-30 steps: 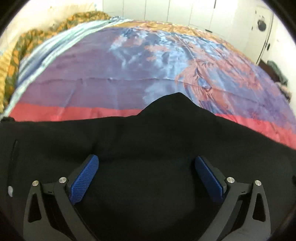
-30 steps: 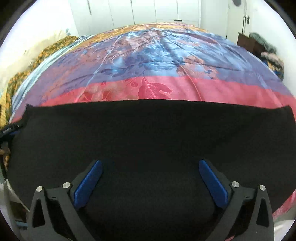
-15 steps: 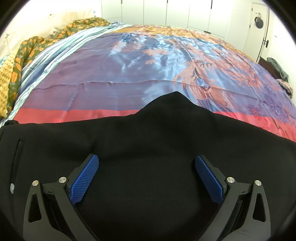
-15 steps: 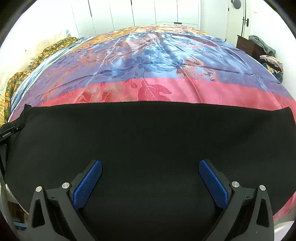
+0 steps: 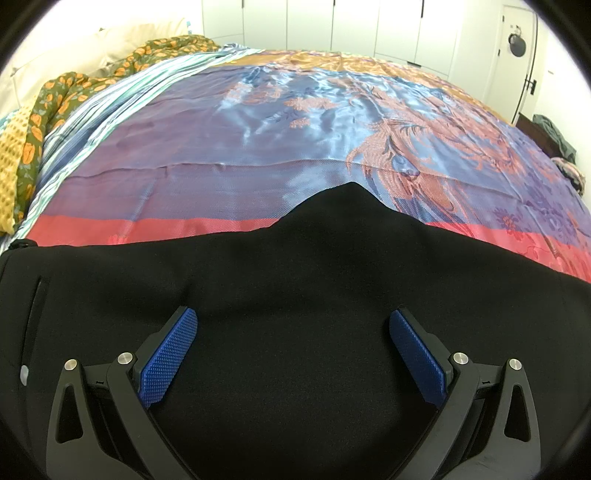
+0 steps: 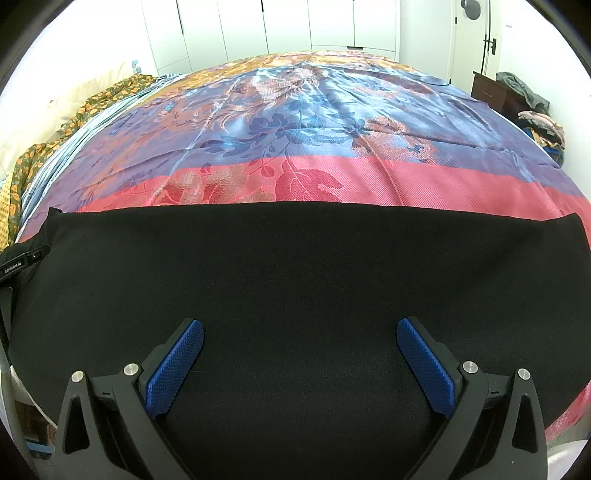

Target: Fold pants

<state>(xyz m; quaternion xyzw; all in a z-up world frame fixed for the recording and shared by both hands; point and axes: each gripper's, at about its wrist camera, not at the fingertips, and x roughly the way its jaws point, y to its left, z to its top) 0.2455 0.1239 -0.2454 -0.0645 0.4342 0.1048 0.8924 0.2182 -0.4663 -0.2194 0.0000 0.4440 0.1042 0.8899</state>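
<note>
Satin bedspread (image 5: pixel 258 140) under black pants (image 5: pixel 295 295) — white wardrobes (image 6: pixel 295 26).

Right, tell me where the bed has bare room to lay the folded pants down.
Free: the satin bedspread beyond the far edge of the black pants, up to the wardrobe doors. Crowded: the near strip under the pants, where the left gripper and right gripper hang open, and the left side with the floral blanket.
</note>
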